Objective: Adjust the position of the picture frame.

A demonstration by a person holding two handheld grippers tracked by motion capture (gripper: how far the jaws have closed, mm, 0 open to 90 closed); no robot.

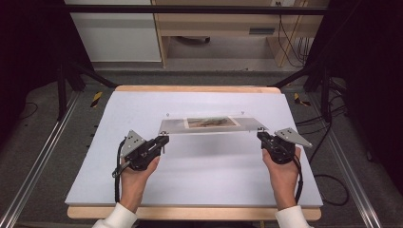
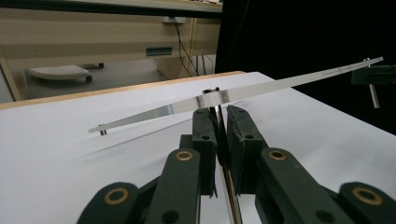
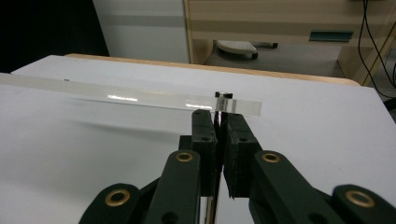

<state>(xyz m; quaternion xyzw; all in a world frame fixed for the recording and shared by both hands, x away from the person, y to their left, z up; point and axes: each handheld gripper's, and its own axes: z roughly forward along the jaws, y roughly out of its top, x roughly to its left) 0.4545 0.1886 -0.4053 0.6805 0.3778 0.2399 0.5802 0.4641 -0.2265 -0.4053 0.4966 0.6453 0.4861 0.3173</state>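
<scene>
Carrying a clear panel [image 1: 173, 126] by its two near corners, to judge by the pose, with a printed picture [image 1: 211, 122] sandwiched in its middle and a soft shadow below hinting at a lift just clear of the white counter [image 1: 199, 175]. Starting at the left: gripping with the left tool [image 1: 164, 140], clenched hard on the thin metal post [image 2: 218, 113] under the near left corner, black jaws pressed almost together with nothing but that post between them, seen close up in the left gripper view. Spanning rightward from there, roughly level in the high view, above the middle of the counter, with two more small far posts [image 1: 167, 114] hanging free at the far corners. Ending at the right: pinching with the right tool [image 1: 261, 136], likewise clenched on the matching post [image 3: 218, 108] beneath the near right corner. Probably the transport step, with neither setting down nor letting go begun. Calling next for moving both hands together at one pace and one height, holding both grips firm, avoiding any twisting or spreading apart for fear of bending the panel or slipping a post, then lowering evenly onto all four posts at once.
</scene>
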